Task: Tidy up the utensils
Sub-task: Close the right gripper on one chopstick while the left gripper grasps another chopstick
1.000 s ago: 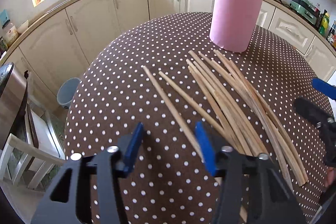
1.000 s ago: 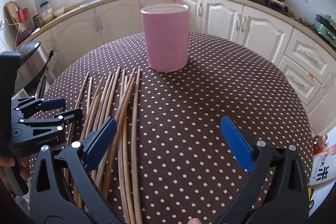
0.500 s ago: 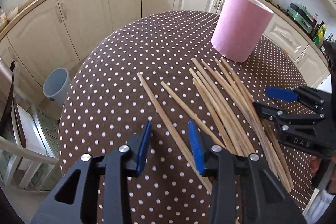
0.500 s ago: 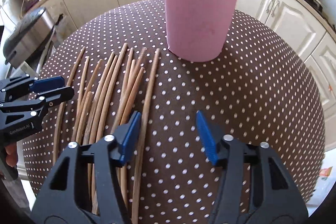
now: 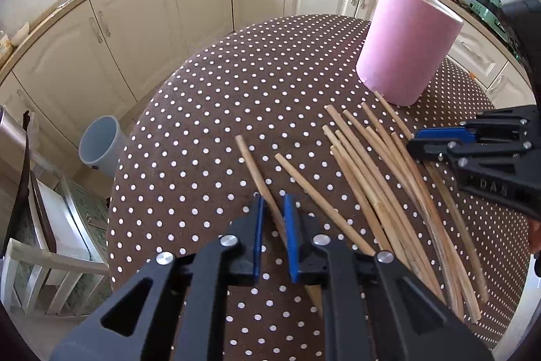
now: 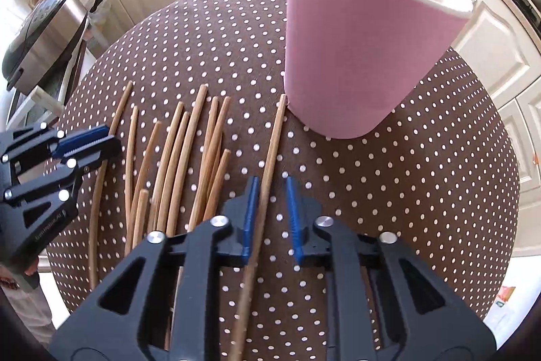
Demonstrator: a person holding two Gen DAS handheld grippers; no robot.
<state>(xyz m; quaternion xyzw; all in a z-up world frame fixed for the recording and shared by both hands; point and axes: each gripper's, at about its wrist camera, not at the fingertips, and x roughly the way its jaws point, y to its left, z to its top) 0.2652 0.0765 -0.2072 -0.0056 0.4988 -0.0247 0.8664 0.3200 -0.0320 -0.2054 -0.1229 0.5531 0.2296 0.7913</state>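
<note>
left wrist view is showing you the left gripper (image 5: 273,215) pointing steeply down at the dotted table (image 5: 203,110). its jaws have just been closing, and they are now sitting closed on the leftmost chopstick (image 5: 252,164). that stick is running between the blue pads and away up-left, almost along the line the claw is pointing. its near end is passing under the claw body.

right wrist view is giving you the same picture on the other side. the right gripper (image 6: 270,208) has also just been closing, around the rightmost chopstick (image 6: 274,137). the stick is lying against the left pad, with a sliver of cloth showing beside the other pad. so you are probably holding it only lightly.

that stick's long axis is pointing straight ahead, and its far tip is touching the foot of the pink holder (image 6: 355,49). the holder is standing upright with its mouth open, ahead and slightly right of the right claw. your right hand is the nearer one to it; the left is sitting well apart from it, across the spread.

the loose chopsticks (image 6: 175,151) are fanning out on the cloth between your two claws, some overlapping. each held stick is lying at the outer edge of the fan, so its neighbours are not crowding it. you are going to need to tip each stick upright to clear the holder's rim. a grey bin (image 5: 99,141) is standing on the floor beyond the table edge, out of the way.
</note>
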